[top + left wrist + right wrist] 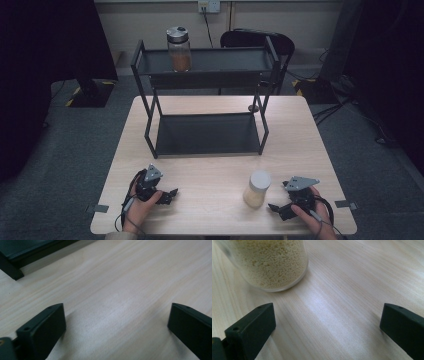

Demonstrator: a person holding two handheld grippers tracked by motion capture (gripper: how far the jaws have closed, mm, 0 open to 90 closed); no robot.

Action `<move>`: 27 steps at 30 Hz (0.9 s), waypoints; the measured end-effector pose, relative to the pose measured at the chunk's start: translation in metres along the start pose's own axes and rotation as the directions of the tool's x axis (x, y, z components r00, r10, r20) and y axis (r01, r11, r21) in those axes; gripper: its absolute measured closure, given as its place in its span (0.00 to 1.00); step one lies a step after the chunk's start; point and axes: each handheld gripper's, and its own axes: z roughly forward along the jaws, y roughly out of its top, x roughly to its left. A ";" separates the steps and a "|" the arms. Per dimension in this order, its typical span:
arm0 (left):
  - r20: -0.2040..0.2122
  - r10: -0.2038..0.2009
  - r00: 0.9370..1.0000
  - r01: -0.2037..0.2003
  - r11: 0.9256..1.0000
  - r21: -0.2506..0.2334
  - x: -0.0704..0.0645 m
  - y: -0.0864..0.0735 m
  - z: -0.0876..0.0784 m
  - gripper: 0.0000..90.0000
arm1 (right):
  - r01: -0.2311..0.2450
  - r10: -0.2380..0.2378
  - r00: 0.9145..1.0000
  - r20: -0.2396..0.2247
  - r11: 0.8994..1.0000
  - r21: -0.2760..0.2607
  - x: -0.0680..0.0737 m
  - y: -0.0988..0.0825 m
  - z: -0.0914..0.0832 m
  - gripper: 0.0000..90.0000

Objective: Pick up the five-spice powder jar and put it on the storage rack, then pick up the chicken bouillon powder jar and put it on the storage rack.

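While both tools rest low on the near edge of the bench (215, 165), the jar of pale grains (257, 189) stands upright just left of the right tool (278, 208) — far closer to it than to the left tool (170, 194). Both tools gape, empty. Nothing stands between; the two-tier rack (207, 100) and its brown-filled jar (179, 48) lie well beyond.

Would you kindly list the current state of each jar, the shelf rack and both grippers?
Jar with white lid: closed, upright on the table, filled with pale yellow grains, not gripped.
Jar with silver lid: closed, upright on the rack's top shelf, partly filled with brown contents.
Shelf rack: upright, lower shelf empty.
Left gripper: open, nothing between its jaws.
Right gripper: open, just short of the white-lidded jar.
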 end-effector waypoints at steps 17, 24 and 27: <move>-0.004 -0.005 1.000 0.005 1.000 -0.002 -0.001 -0.001 0.000 0.00 | -0.001 0.001 1.000 -0.003 1.000 0.020 -0.001 0.006 0.001 0.00; -0.004 -0.005 1.000 0.005 1.000 -0.002 -0.001 -0.001 0.000 0.00 | -0.005 0.006 0.999 -0.044 1.000 0.026 -0.004 0.017 -0.003 0.02; -0.004 -0.005 1.000 0.005 1.000 -0.002 -0.001 -0.001 0.000 0.00 | -0.002 0.002 0.998 -0.062 1.000 0.003 -0.005 0.020 -0.007 0.02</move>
